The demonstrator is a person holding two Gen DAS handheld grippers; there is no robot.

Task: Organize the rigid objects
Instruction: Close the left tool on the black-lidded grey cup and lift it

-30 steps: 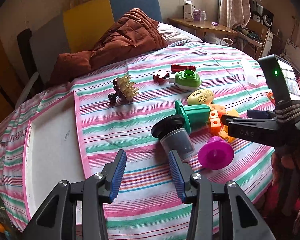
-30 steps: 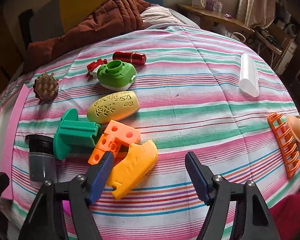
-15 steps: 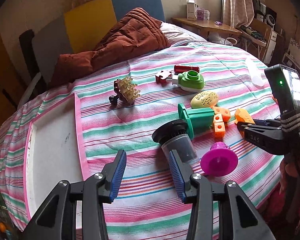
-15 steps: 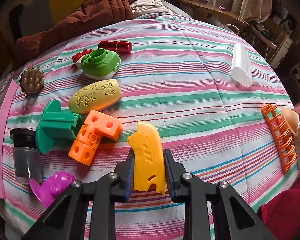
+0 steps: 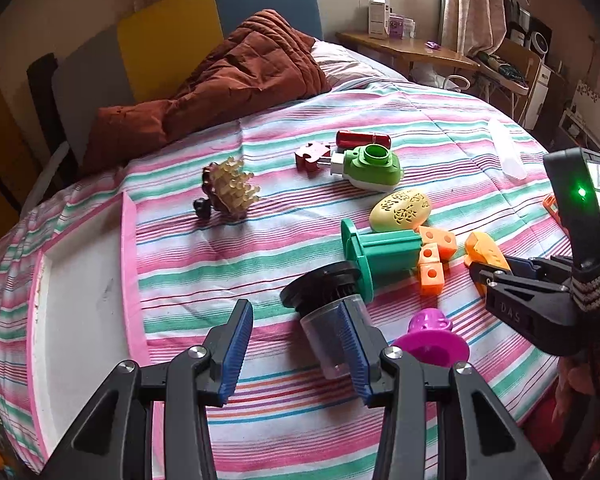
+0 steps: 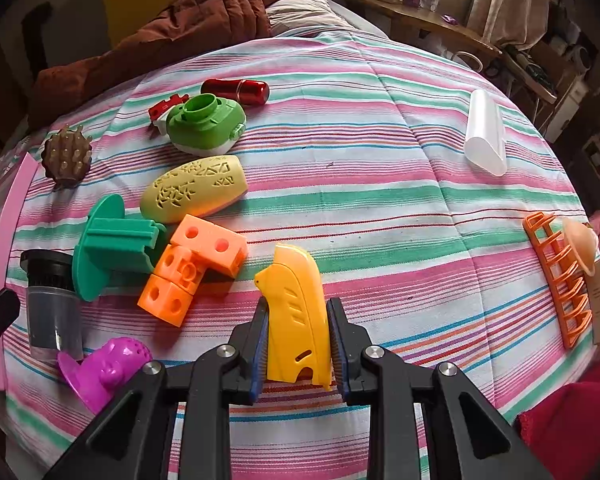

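My right gripper [image 6: 297,344] is shut on a yellow-orange plastic piece [image 6: 296,312] and holds it over the striped bedspread; it also shows in the left wrist view [image 5: 485,252]. My left gripper [image 5: 296,352] is open and empty, its right finger over a clear tube with a black cap [image 5: 332,312]. Toys lie in a cluster: a teal flanged piece [image 6: 112,246], orange cube blocks [image 6: 192,264], a pale yellow oval [image 6: 196,190], a magenta funnel [image 6: 104,372], a green round toy [image 6: 206,124], a red cylinder [image 6: 236,92] and a brown spiky brush [image 6: 66,158].
A white tray with a pink rim [image 5: 80,304] lies at the left of the bed. A white tube [image 6: 486,134] and an orange rack [image 6: 556,280] lie at the right. A brown quilt [image 5: 228,80] is bunched at the headboard.
My right gripper closed on the yellow-orange piece, stood it upright between the fingers and lifted it slightly. The left gripper stayed open, drifting slightly toward the black-capped tube.
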